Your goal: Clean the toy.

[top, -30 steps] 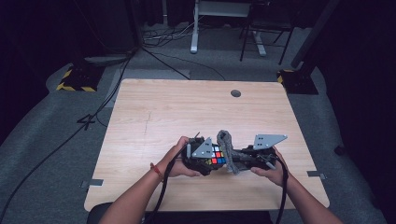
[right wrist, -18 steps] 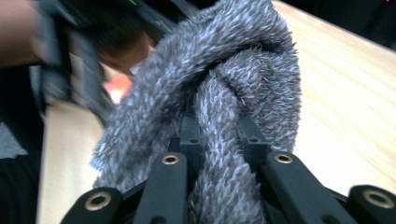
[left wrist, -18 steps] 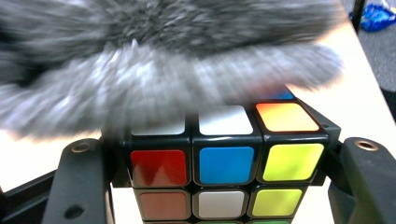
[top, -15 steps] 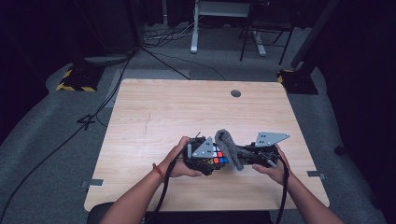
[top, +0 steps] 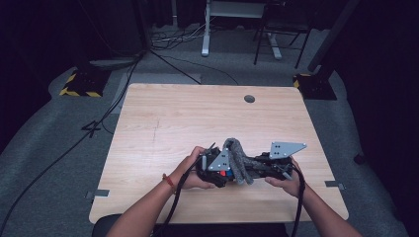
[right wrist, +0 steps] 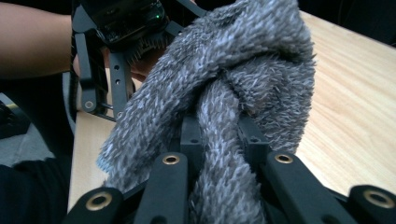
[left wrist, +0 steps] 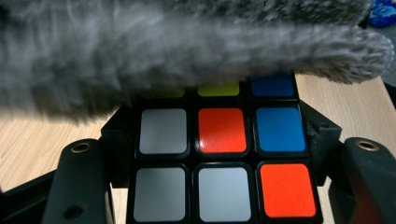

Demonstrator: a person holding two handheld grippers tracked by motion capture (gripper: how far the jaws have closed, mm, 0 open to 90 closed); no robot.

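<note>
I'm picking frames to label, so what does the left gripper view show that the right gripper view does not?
Left gripper view alone: the cube's face, its grey, red and blue tiles between that gripper's jaws. Right gripper view alone: the right gripper shut on a twisted bunch of grey cloth, with the left gripper and a forearm beyond. Both: the fuzzy cloth close up and the wooden table.

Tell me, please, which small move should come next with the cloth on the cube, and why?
Probably draw the grey cloth, clamped in the right gripper, down across the cube; the left gripper holds it, and the cloth covers just the top row.
</note>
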